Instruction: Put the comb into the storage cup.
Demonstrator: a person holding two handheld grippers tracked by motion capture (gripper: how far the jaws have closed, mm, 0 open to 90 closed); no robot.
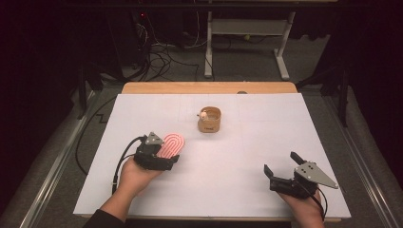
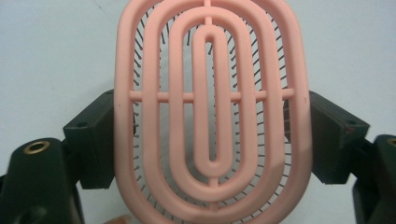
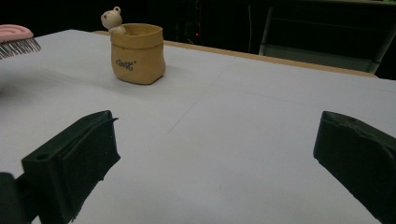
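From the high view we count one pink brush (image 1: 171, 144), one small tan pot (image 1: 209, 120) with a tiny bear figure (image 1: 203, 114) at its rim, and two tongs, all over a white counter (image 1: 247, 156). Taking the pot as our landmark, it stands near the middle of the counter, toward the far edge. The brush lies nearer to us than the pot and off to its left, well apart from it. The left tongs (image 1: 164, 154), carried by the person's left hand (image 1: 134, 175), sit at the near end of the brush, with the brush head reaching out beyond them toward the pot. The right tongs (image 1: 281, 167) are nearer to us than the pot and far off to its right, well apart from both pot and brush, with the jaws spread and nothing between them.

In the left gripper view we see the brush (image 2: 212, 109) from its back: one outer oval frame and nested oval ribs joined by a cross bar, with dark bristles showing through the gaps. The two black jaws of the left tongs (image 2: 212, 140) press on either side of the frame, so they grip the brush.

In the right gripper view the right tongs (image 3: 219, 158) stand wide apart above bare counter (image 3: 261, 121), holding and touching nothing. The pot (image 3: 137, 53) stands ahead and left, the bear (image 3: 112, 19) on its left rim. Left of the pot, the brush (image 3: 16, 39) is raised off the counter, bristles down.
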